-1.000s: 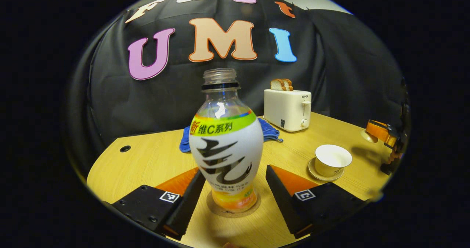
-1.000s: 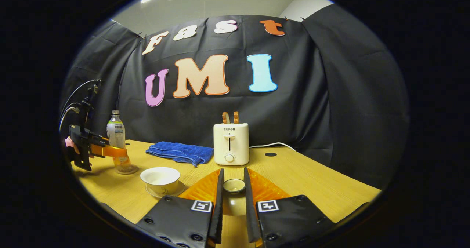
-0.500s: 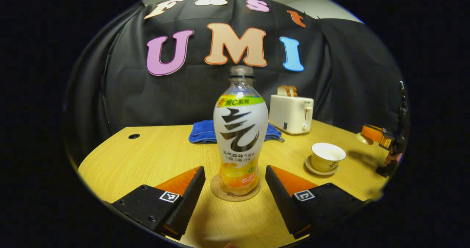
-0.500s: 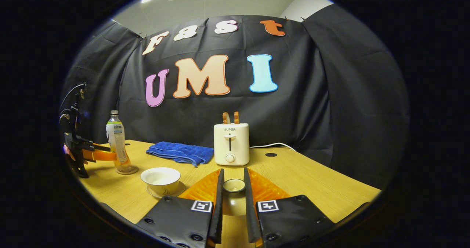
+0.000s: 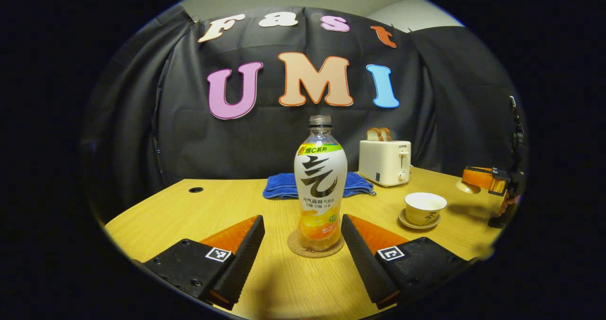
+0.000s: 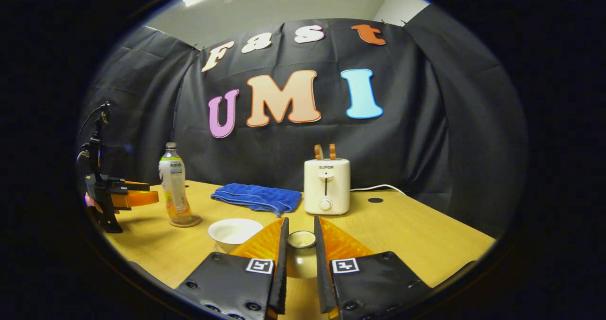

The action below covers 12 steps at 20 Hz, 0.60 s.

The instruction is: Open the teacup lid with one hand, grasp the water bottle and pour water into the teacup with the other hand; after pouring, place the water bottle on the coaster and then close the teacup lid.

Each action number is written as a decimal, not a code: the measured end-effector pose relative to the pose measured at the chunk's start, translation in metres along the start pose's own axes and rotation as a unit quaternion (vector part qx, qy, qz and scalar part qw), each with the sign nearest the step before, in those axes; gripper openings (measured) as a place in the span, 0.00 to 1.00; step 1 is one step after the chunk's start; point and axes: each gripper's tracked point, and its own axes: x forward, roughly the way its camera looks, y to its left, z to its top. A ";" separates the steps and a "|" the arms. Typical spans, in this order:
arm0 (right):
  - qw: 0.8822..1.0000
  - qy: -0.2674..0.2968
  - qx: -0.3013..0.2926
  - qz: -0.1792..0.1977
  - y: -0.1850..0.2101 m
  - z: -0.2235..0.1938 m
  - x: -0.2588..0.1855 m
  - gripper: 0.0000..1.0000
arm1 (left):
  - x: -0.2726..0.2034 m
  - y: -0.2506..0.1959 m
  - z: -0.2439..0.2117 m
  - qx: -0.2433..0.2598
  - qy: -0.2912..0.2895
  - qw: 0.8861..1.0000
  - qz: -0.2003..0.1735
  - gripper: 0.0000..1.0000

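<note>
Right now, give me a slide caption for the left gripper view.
Open left gripper faces the water bottle standing on its coaster, uncovered teacup beyond.

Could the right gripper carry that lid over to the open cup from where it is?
Probably yes. The right gripper pinches the lid, and the teacup stands uncovered just beside its fingers, with nothing between them. The bottle stands farther off on its coaster.
</note>
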 end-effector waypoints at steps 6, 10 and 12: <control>0.998 0.004 0.003 0.064 0.043 -0.001 0.020 0.31 | -0.017 0.019 0.010 0.001 -0.032 0.999 0.040 0.95; 0.996 0.006 0.004 0.085 0.065 -0.002 0.034 0.31 | -0.026 0.040 0.011 0.001 -0.035 0.996 0.081 0.95; 0.994 0.010 0.004 0.104 0.079 -0.004 0.039 0.31 | -0.031 0.054 0.011 0.000 -0.034 0.993 0.111 0.95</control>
